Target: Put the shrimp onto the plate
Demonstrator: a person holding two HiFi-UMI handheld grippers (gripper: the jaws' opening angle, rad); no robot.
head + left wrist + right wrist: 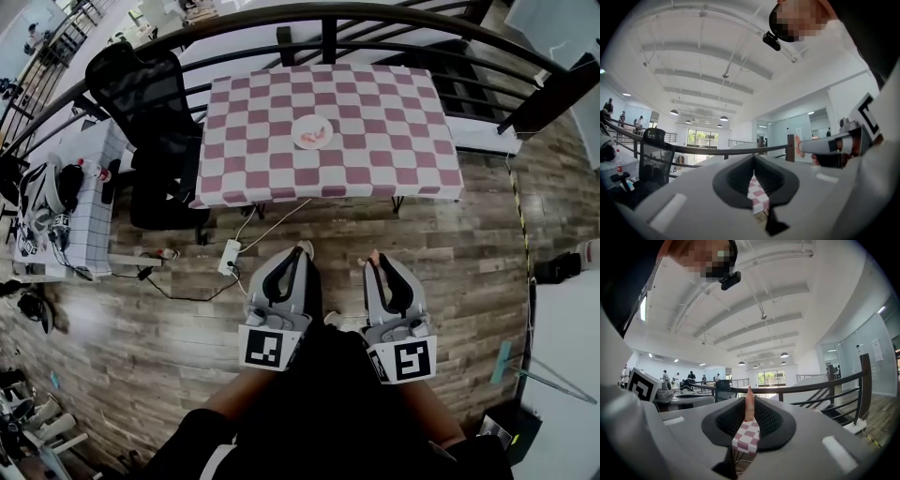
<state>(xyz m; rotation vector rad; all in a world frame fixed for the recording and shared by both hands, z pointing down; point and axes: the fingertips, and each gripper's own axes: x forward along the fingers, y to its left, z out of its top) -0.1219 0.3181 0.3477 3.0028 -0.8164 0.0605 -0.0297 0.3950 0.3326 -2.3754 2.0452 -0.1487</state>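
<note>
The right gripper (379, 261) has its jaws closed on a shrimp (749, 404), which stands upright at their tips. The left gripper (302, 251) has its jaws together, with nothing between them. The plate (300, 127) lies well ahead of both jaws, on the table (394, 141). I think it is best to carry the shrimp with a firm grip and to open the jaws only when they are low over the plate.

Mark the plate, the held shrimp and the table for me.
plate (298, 129): head view, bare left part inside its rim.
shrimp (749, 404): right gripper view, mid-body, clamped between the jaws.
table (394, 150): head view, checkered cloth right of the plate.
</note>
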